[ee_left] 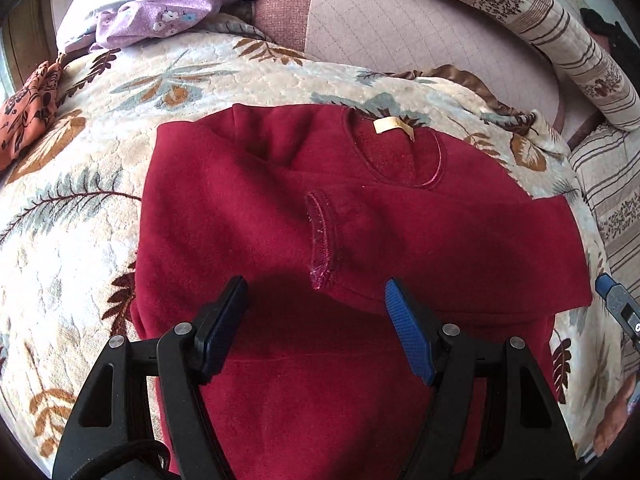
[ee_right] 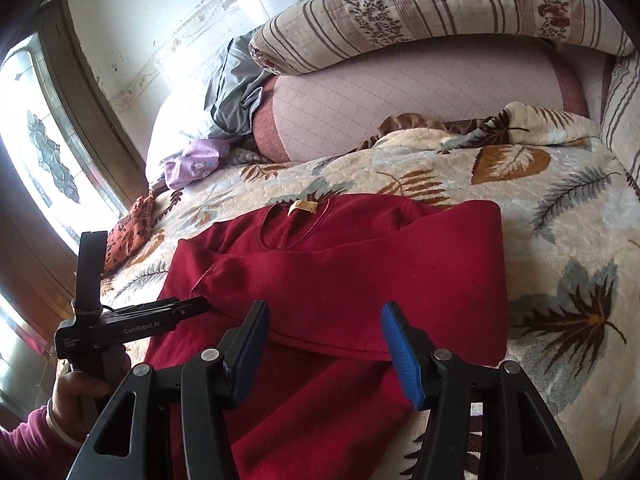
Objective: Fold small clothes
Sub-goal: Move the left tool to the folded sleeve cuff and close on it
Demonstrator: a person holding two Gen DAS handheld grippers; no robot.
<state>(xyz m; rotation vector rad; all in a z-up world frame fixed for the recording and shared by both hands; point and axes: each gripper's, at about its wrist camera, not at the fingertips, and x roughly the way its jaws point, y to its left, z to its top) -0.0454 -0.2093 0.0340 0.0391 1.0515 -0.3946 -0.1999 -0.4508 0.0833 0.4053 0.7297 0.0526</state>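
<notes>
Leaf-print blanket [ee_left: 120,152] on bed, red sweater [ee_left: 280,208] sleeve-folded, left gripper [ee_left: 316,328] and right gripper [ee_right: 324,348] fingers apart

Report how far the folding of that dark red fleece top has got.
Done: the dark red fleece top lies flat on the leaf-patterned cream blanket, and one sleeve is folded across its chest, cuff near the middle. In hand: nothing; the left tool and right tool hover open above the lower half. Left: the body is not yet folded up.
</notes>
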